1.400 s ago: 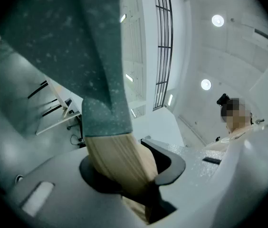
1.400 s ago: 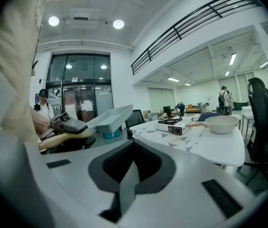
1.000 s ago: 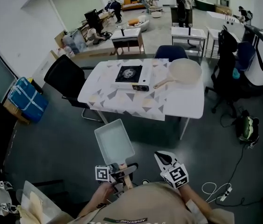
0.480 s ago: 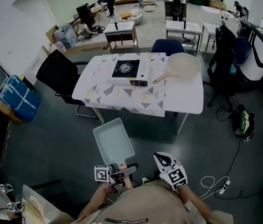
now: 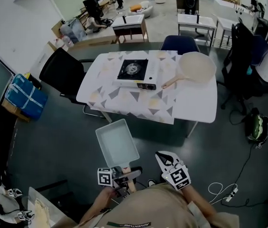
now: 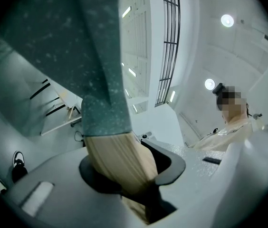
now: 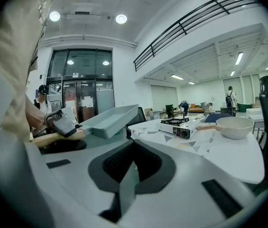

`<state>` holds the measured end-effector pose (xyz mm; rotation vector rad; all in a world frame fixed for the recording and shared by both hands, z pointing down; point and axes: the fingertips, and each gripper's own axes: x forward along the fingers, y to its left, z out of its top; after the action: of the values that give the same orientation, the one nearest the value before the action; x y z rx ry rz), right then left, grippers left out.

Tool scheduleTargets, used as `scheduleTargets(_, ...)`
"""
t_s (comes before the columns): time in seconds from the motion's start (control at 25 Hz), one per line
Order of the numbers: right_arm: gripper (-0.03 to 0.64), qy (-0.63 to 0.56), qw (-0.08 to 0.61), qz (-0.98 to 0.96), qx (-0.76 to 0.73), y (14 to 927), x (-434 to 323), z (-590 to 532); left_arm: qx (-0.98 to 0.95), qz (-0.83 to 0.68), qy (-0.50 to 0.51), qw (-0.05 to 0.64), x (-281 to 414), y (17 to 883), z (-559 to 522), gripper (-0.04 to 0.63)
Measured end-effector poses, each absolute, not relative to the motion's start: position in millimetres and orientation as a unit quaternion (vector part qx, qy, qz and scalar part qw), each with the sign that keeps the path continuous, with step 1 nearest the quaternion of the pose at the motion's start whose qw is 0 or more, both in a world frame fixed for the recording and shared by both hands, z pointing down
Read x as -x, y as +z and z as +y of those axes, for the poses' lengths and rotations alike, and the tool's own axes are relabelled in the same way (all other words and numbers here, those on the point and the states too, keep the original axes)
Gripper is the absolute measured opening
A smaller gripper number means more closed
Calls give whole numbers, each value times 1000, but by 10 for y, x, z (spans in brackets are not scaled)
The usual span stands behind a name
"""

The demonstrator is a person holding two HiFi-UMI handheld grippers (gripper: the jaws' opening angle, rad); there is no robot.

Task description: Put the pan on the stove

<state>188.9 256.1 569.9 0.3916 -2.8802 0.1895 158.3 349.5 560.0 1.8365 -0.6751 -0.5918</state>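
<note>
A grey rectangular pan [image 5: 117,142] with a wooden handle [image 5: 129,180] hangs over the floor in front of me, with my left gripper [image 5: 127,175] shut on the handle. In the left gripper view the handle [image 6: 119,165] runs up between the jaws to the pan's underside [image 6: 77,46]. My right gripper [image 5: 165,159] is shut and holds nothing. A portable gas stove [image 5: 135,73] sits on the white table [image 5: 196,103] ahead. Beside it lies a round cream pan [image 5: 197,66]. The right gripper view shows the rectangular pan [image 7: 108,120], stove [image 7: 179,126] and round pan [image 7: 234,126].
A black office chair [image 5: 60,72] stands at the table's left side and a blue chair [image 5: 179,44] behind it. A blue bag [image 5: 24,96] lies at the far left, cables [image 5: 219,191] on the floor at the right. More tables and people are far back.
The head view has shifted, and the table and stove now sit a little lower and larger in it. Both grippers keep their pose, the left still on the pan handle.
</note>
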Motion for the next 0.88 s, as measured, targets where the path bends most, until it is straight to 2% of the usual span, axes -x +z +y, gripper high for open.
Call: scheduleTargets(0.88,-2,53,110,-991,-44,5852,-1507,1317,-744,-334,-283,505,-1293,5673,2300,117)
